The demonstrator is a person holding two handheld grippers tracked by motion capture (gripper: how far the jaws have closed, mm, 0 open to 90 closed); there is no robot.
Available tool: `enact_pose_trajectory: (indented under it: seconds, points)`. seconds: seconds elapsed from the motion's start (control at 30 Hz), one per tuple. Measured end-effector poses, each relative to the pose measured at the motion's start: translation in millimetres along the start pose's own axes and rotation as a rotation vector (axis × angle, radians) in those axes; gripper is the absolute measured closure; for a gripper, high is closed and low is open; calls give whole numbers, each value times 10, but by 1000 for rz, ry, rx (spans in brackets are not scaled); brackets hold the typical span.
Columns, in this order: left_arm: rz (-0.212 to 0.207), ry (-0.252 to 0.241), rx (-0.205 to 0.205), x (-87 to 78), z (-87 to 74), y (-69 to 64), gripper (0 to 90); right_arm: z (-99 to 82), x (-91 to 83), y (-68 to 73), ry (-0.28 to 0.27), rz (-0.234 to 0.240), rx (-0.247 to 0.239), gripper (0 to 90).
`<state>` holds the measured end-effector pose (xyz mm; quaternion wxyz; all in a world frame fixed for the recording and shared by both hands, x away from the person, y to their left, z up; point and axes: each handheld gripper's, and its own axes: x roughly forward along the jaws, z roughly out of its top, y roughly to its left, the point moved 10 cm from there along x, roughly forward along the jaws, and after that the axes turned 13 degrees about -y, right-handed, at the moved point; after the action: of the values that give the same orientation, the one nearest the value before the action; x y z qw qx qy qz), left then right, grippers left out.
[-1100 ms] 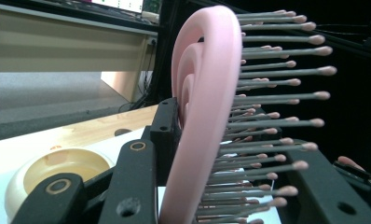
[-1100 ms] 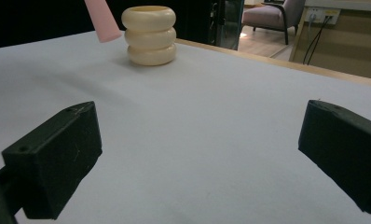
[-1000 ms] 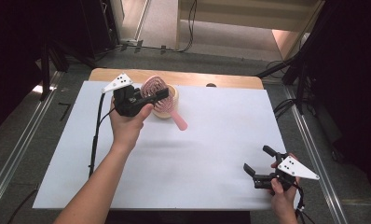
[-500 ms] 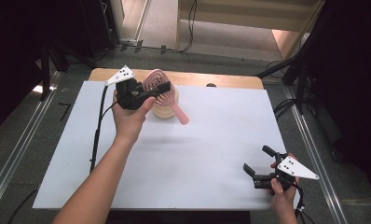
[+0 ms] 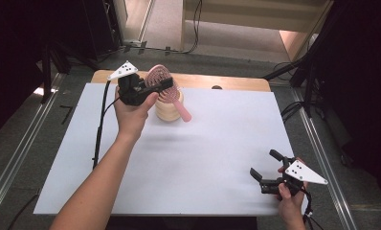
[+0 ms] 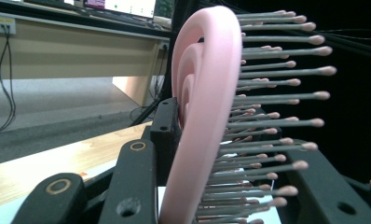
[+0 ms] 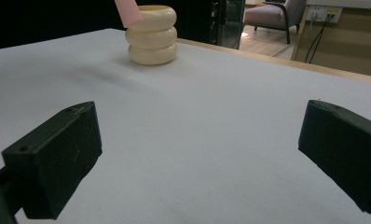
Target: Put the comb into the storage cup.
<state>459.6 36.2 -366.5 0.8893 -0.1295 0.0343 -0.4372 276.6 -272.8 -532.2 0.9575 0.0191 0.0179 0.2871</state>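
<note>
Surface: white sheet over a wooden table, dark floor and cables around it.

Left gripper: held in the person's left hand near the surface's far edge, left of centre; jaws closed on the head of a pink hairbrush. In the left gripper view the brush head stands edge-on between the jaws, bristles pointing right.

Holder: cream, ribbed in three rings, standing upright near the far edge; the brush's handle slants down across its top toward the right. In the right gripper view the holder shows far off with the pink handle tip at its rim.

Right gripper: at the near right corner, jaws spread wide, nothing between them.
</note>
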Motion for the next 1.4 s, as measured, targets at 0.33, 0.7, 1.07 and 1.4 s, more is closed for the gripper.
enact_pose_trajectory:
  seconds: [0.33,0.7,1.07,1.4]
  points:
    - [15,-16,0,16,88,105,634,-3,3,6,3,2,-7,0]
    - [41,-28,7,30,162,241,634,-11,9,15,6,3,-6,0]
    - [72,-48,11,32,259,400,634,-24,12,20,13,4,-7,0]
    - [92,-63,15,14,312,492,634,-26,11,18,13,6,-8,0]
